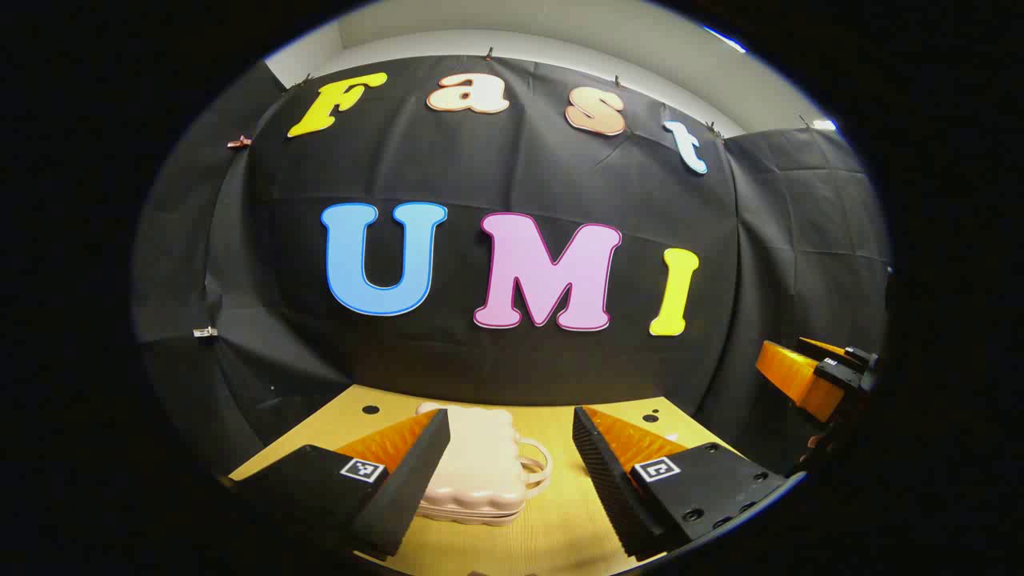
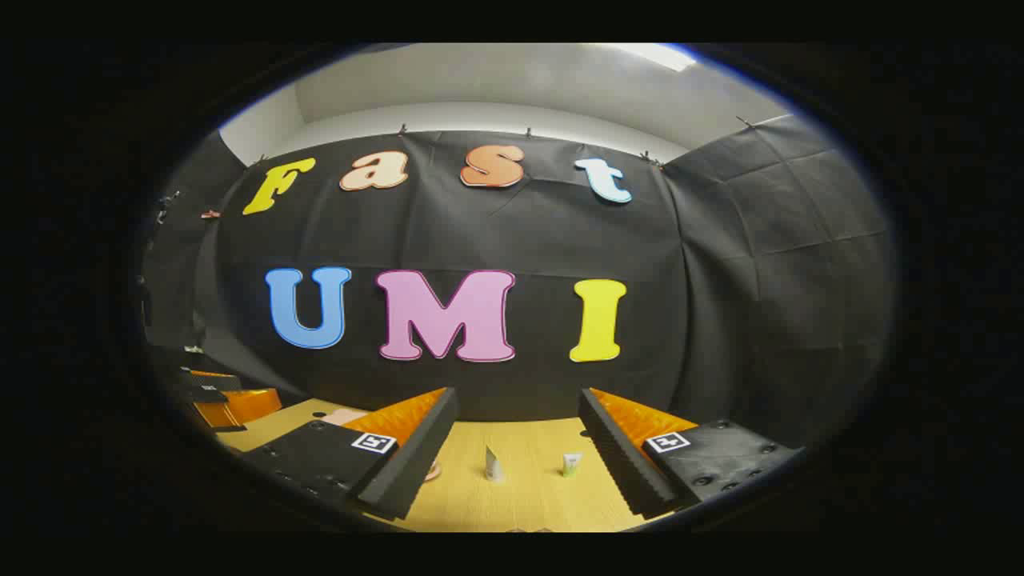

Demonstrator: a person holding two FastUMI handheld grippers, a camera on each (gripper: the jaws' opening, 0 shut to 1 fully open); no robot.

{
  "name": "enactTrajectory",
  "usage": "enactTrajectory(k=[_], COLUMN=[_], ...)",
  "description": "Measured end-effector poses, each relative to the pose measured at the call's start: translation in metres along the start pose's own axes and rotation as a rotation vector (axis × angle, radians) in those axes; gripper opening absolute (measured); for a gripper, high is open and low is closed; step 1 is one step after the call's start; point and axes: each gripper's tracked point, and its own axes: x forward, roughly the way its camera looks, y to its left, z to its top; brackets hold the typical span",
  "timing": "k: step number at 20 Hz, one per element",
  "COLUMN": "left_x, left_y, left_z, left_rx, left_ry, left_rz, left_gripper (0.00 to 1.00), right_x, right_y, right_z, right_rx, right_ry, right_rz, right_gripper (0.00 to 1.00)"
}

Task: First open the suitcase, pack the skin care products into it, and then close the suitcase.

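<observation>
In the left gripper view, the left gripper [image 1: 512, 448] hangs above the wooden surface [image 1: 560, 520] with its fingers spread wide and nothing between them. The pale pink suitcase [image 1: 476, 468] lies closed and flat on the surface, partly behind the left-hand finger, its handle [image 1: 534, 464] pointing right. The right gripper [image 1: 808, 376] shows at the far right edge.

In the right gripper view, the right gripper [image 2: 520, 452] is likewise wide apart and empty. Between its fingers, farther off, two small skin care tubes stand upright on the surface [image 2: 528, 496]: a white tube [image 2: 494, 464] and, to its right, a smaller green-capped tube [image 2: 571, 463], apart from one another.
</observation>
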Motion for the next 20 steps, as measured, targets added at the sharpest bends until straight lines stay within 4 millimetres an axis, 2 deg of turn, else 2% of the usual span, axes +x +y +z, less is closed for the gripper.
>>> enactTrajectory(k=[2, 3, 4, 5, 8, 11, 13, 14, 16, 17, 20], left_x=[0.000, 0.000, 0.000, 0.000, 0.003, 0.004, 0.006, 0.007, 0.008, 0.008, 0.013], left_y=[-0.001, -0.003, -0.005, -0.004, -0.001, 0.001, 0.003, 0.004, 0.005, 0.004, 0.000], left_z=[0.000, 0.000, -0.001, -0.001, -0.004, -0.005, -0.009, -0.011, -0.014, -0.015, -0.019], left_rx=[0.012, 0.008, 0.004, 0.004, 0.001, -0.005, -0.001, 0.006, 0.015, 0.014, 0.010], left_ry=[0.003, 0.001, 0.003, 0.006, 0.012, 0.016, 0.026, 0.034, 0.045, 0.048, 0.058], left_rz=[-0.002, -0.008, -0.010, -0.009, -0.001, 0.005, 0.011, 0.016, 0.018, 0.015, 0.001], left_gripper=[0.97, 0.97, 0.98, 0.97, 0.97, 0.97, 0.97, 0.97, 0.97, 0.98, 0.98], right_x=[0.000, 0.001, 0.002, 0.002, 0.004, 0.007, 0.008, 0.009, 0.011, 0.011, 0.013], right_y=[0.002, 0.003, 0.003, 0.003, 0.005, 0.005, 0.006, 0.006, 0.005, 0.004, 0.002], right_z=[0.000, 0.000, -0.001, -0.001, -0.002, -0.008, -0.013, -0.014, -0.016, -0.018, -0.018], right_rx=[-0.004, -0.005, -0.006, -0.006, -0.003, -0.012, -0.011, -0.010, -0.007, -0.005, -0.007], right_ry=[-0.002, -0.001, 0.002, 0.003, 0.005, 0.022, 0.039, 0.042, 0.049, 0.054, 0.058], right_rz=[0.005, 0.009, 0.012, 0.013, 0.018, 0.020, 0.020, 0.018, 0.015, 0.013, 0.005], right_gripper=[1.00, 0.96, 1.00, 0.96, 0.97, 0.96, 1.00, 0.97, 0.97, 0.89, 0.89])
